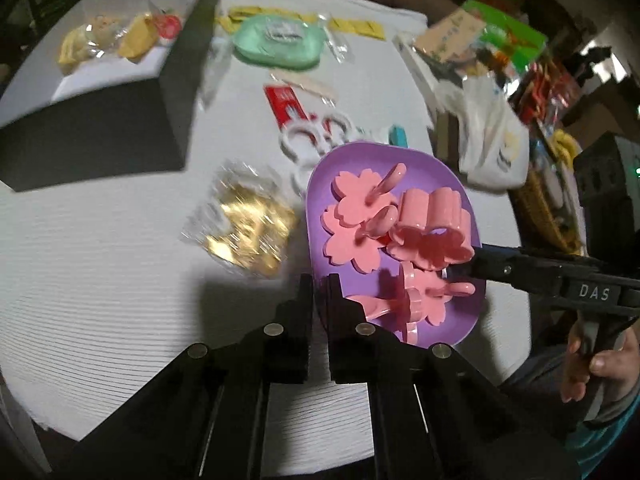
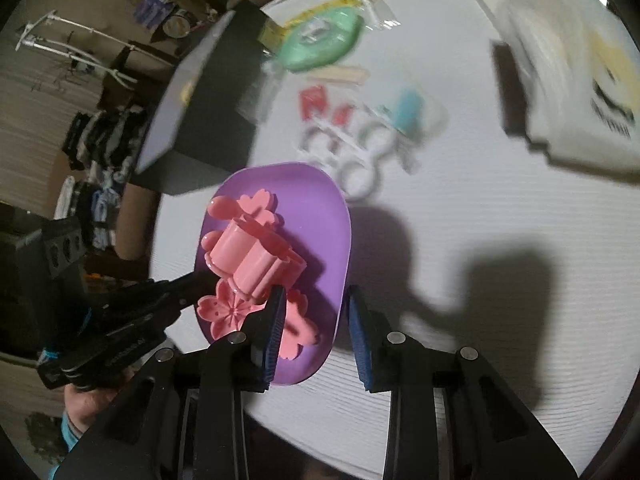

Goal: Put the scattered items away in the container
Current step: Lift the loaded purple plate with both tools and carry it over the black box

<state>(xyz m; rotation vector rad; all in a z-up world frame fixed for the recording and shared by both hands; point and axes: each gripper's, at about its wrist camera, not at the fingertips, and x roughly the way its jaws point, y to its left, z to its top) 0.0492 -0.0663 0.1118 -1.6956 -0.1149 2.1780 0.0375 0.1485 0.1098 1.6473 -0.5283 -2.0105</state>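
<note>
A purple tray (image 1: pixel 440 168) (image 2: pixel 320 216) holds several pink flower-shaped moulds (image 1: pixel 356 220) (image 2: pixel 256 256). My left gripper (image 1: pixel 319 296) is shut on the tray's near rim; it shows at the tray's left edge in the right wrist view (image 2: pixel 192 284). My right gripper (image 2: pixel 316 332) is open, its jaws straddling the tray's near edge. In the left wrist view it reaches in from the right (image 1: pixel 464 262) beside the moulds. The black box (image 1: pixel 92 120) (image 2: pixel 208 112) stands at the left and holds wrapped yellow items (image 1: pixel 104 40).
On the white table lie a gold foil packet (image 1: pixel 248 228), white scissors (image 1: pixel 312 140) (image 2: pixel 356 160), a red packet (image 1: pixel 286 104) (image 2: pixel 316 104), a green dish (image 1: pixel 276 40) (image 2: pixel 320 40), yellow tape (image 1: pixel 360 26) and a teal item (image 1: pixel 400 136). Bags and clutter (image 1: pixel 492 136) crowd the right edge.
</note>
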